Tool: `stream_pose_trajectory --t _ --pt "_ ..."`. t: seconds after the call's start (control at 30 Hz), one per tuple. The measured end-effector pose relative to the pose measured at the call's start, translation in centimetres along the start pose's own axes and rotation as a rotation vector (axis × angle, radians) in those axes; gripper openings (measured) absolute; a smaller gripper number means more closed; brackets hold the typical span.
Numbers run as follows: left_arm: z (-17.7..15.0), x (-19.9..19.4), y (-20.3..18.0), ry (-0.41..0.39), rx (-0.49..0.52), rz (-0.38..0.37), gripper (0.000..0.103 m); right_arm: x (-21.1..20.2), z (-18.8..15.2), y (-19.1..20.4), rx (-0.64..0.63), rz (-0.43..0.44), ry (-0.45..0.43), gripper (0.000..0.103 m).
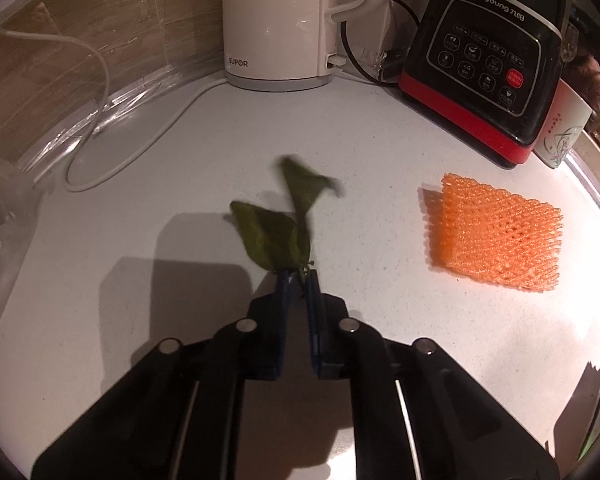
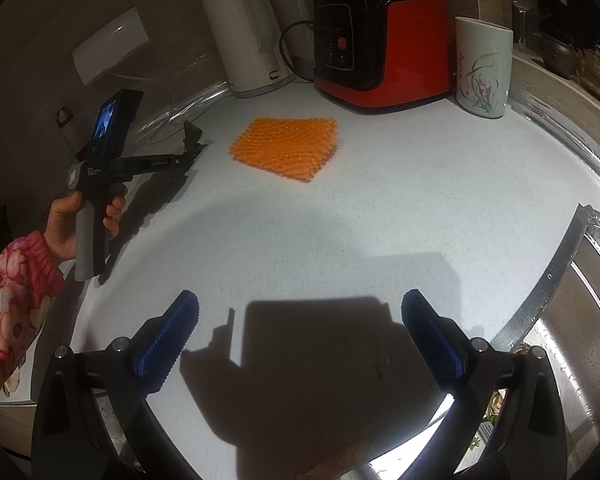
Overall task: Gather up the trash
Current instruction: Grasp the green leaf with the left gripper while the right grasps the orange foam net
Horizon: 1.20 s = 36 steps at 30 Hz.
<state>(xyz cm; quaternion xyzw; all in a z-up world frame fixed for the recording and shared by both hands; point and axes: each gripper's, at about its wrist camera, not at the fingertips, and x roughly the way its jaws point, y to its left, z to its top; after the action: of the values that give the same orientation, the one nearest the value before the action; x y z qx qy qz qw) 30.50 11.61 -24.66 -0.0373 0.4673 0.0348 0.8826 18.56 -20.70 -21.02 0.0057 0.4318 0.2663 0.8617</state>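
The leaves [image 1: 276, 228] are partly hidden where their stem end disappears between the blue tips of the left gripper [image 1: 298, 276]; the upper leaf is blurred, and whether its tip touches the counter [image 1: 180, 152] cannot be told. There are two leaves, joined at the pinched end, and the jaws are closed tight on them. They sit in front of the white kettle [image 1: 276, 24], whose top is cut off by the frame.

The right-wrist view shows what the left one cannot — a hand [image 2: 70, 220] in a flowered sleeve [image 2: 16, 280] holding the left gripper's handle, with a small lit screen on its back. There the leaves [image 2: 192, 136] are only a dark scrap, hard to make out. The right gripper [image 2: 300, 332] hangs with its two blue pads spread wide apart, nothing between them, only shadow on the counter below.

One orange foam net [image 1: 496, 232] lies flat, right of the kettle and in front of the black-and-red blender base [image 1: 480, 60]. One white cup [image 2: 484, 64] with a flower print stands beyond the blender. A steel sink [image 2: 572, 320] — seen only in the right view — is cut off at the edge.
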Motion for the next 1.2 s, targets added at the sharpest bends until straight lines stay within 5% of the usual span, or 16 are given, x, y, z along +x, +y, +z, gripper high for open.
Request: stream_pose_trajectory --t 0.37,0.63,0.9,1.0,1.13,1.2 --pt "-1.0 -3.3 -1.3 -0.060 0.012 -0.033 0.003 2.5 2.7 0.7 -0.094 0.014 0.015 0.101" --pt "-3.1 -8.3 -3.3 -0.094 0.023 -0.079 0.003 10.1 10.5 3.1 -0.412 0.000 0.040 0.101" --pt "-5.3 -11.3 -3.6 -0.089 0.005 -0.096 0.003 16.1 13.5 2.3 -0.420 0.047 0.136 0.100" --pt "-6.2 -12.2 -3.6 -0.095 0.009 -0.099 0.003 16.5 13.1 2.5 -0.437 0.026 0.142 0.081" --pt "-7.2 -13.6 -3.6 -0.112 0.022 -0.104 0.003 15.8 13.0 2.6 -0.384 0.027 0.136 0.031" --pt "-7.6 -14.3 -3.4 -0.120 0.018 -0.116 0.003 15.0 12.5 2.8 -0.372 0.018 0.116 0.024"
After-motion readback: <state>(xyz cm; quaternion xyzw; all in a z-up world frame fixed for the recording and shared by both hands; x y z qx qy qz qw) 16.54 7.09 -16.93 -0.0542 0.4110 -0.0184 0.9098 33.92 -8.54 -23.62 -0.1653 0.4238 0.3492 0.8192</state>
